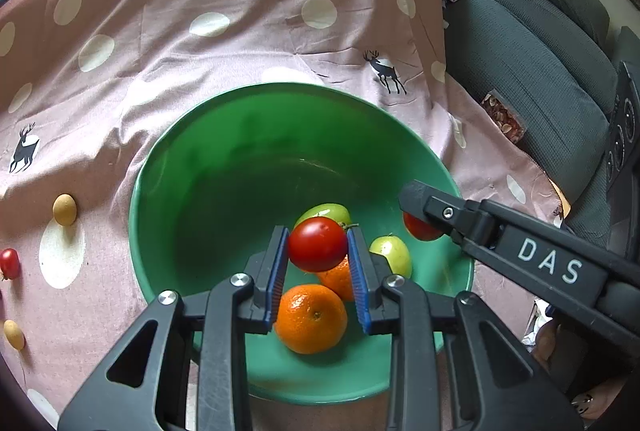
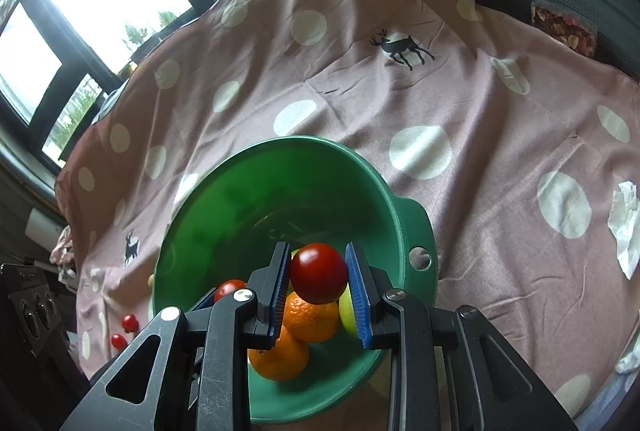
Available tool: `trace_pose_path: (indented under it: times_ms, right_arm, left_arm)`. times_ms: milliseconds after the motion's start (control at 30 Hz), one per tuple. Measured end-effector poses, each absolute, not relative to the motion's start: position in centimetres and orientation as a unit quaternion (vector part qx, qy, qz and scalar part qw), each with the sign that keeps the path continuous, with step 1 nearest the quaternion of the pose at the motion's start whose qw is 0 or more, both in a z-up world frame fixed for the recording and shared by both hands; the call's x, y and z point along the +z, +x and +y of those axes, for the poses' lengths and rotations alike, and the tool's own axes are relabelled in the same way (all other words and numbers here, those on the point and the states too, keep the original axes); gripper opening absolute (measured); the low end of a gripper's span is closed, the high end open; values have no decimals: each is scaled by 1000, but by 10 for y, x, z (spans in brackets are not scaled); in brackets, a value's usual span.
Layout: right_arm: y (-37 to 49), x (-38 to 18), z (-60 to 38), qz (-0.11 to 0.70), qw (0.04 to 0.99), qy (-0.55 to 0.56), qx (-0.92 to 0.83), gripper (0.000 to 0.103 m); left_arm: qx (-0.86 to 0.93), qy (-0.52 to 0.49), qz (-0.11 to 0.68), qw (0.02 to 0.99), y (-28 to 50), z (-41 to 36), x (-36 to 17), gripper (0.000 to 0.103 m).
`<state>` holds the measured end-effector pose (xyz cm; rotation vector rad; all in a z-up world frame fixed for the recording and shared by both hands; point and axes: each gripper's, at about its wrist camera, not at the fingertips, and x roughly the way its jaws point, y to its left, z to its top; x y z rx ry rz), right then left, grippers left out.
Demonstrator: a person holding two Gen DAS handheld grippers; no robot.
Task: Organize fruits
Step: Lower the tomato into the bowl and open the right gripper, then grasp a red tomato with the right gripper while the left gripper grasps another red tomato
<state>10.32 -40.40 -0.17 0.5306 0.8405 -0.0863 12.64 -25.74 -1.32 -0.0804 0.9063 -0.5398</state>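
Green plastic bowl (image 1: 168,167), one item, set on a pink cloth (image 1: 200,43) with white dots and deer prints that drapes the worktop; a handle tab with a hole shows in the right wrist view.

Contents: two oranges (image 1: 311,318), two green fruits (image 1: 394,253), heaped toward the near wall.

Left tool (image 1: 318,251): blue pads clamped on a red tomato (image 1: 318,243), held over the bowl's middle, above the heap.

Right tool (image 2: 318,277): likewise clamped on a second red tomato (image 2: 319,273), poised over the near right part of the bowl.

Placement note: both tools angle downward over the opening, evidently so that each tomato falls inside rather than on the cloth; likely stage is just before release.

Outstanding, on the cloth left of the bowl: one small red fruit (image 1: 9,263), two tan oval fruits (image 1: 64,209), well apart from the bowl, not yet gathered.

Handling note: tomatoes are round and smooth, so may roll against the oranges on landing.
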Motion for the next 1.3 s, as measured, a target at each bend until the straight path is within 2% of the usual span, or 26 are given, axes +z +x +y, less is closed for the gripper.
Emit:
trace_pose_path:
  times_ms: [500,667,733,833,933,1167,1300]
  right_arm:
    - [104,1,-401,396,882,250,-46,30]
    - [105,5,-391,392,886,245,-32,41]
    - [105,8,-384,389,889,239,-24,42]
    - [105,13,-373,384,894,232,-9,44]
    - [105,19,-356,374,899,226,17,61]
    - [111,29,-294,379,901,187,102,66]
    - [120,26,-252,398,891,158,154,69]
  left_arm:
    - [-260,-53,423,867,119,-245,-6,30]
    - [-248,-71,405,877,107,-215,10,41]
    - [-237,-75,400,882,100,-197,15,43]
    - [-214,-87,395,889,89,-160,20,50]
    - [-170,-103,390,899,81,-116,23,57]
    - [-78,-148,402,900,69,-23,13,69]
    - [-44,-172,402,898,66,11,-2,70]
